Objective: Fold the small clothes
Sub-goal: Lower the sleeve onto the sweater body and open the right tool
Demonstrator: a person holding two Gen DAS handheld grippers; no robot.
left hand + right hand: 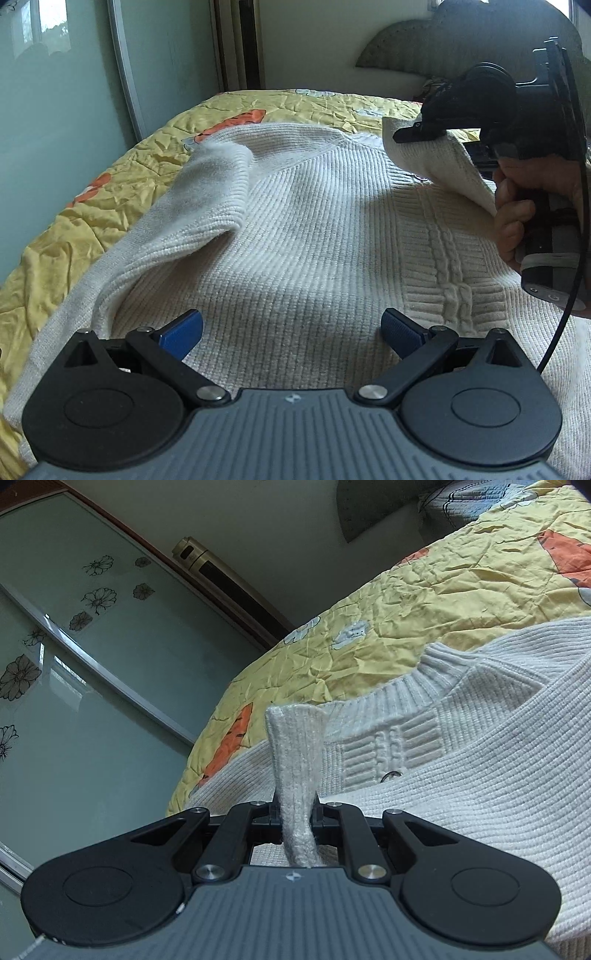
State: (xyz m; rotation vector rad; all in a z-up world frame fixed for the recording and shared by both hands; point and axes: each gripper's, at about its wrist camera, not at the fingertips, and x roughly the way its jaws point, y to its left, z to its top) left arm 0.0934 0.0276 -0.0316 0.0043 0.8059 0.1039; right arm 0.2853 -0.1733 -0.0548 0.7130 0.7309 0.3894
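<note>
Bedspread: a creased yellow quilt (424, 609) with orange and pale cartoon prints covers the bed, running beyond and to the left of both sets of jaws.
Room: frosted sliding doors (74, 664) with black flower decals stand to the left of the right-hand jaws; a padded grey headboard (424, 48) rises against the pale wall far ahead of the left-hand jaws.
Sweater: a cream ribbed knit sweater (314, 229) lies spread on the quilt directly ahead of and beneath the left jaws, one sleeve (207, 195) folded over the body to their upper left, a cable-knit panel to their right.
Left gripper (291, 332): blue pads (183, 334) stand wide apart just above the knit, nothing between them.
Right gripper (297, 812): jaws pinched nearly closed on a raised cuff (295, 760) of the sweater, which stands up between them; in the left wrist view the same cuff (436, 162) drapes from the gripper (417, 133), up and to the right of the left jaws.
Hand: a person's fingers (517, 214) wrap the right gripper's handle, a black cable trailing below.
Hard to make out: the right gripper's pads are buried in the knit; the sweater's near hem is cut off behind both gripper bodies; the small dark item on the panel, just right of the held cuff, is too small to identify.
</note>
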